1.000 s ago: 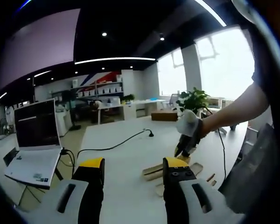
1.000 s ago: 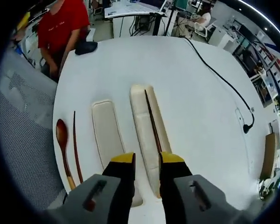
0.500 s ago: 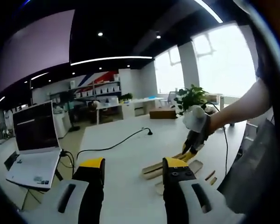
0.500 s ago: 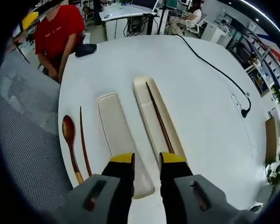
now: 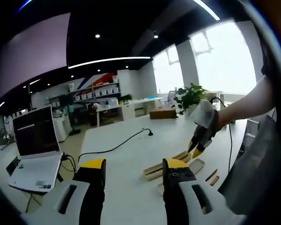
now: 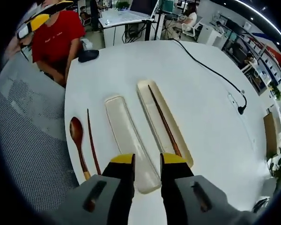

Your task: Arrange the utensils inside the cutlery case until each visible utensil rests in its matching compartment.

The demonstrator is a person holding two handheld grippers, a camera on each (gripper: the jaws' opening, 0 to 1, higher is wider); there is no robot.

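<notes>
Wooden chopstick point(image 6: 165, 123) lying in my cream case half point(image 6: 154, 98) mid-frame, spoon point(image 6: 77, 141) lower left, both my tongs point(image 6: 146, 161) point(image 5: 134, 168) gaping, holding nothing.

An open-plan office with a dark ceiling point(image 5: 117, 28) crossed by long white strip lights point(image 5: 110, 61) and small round downlights point(image 5: 98, 35); tall bright windows point(image 5: 215, 61) fill the upper right of the left gripper view; a leafy green potted plant point(image 5: 191, 97) stands below them; white shelving point(image 5: 96, 91) lines the far wall at centre; a pale projection screen point(image 5: 30, 51) hangs upper left.
</notes>
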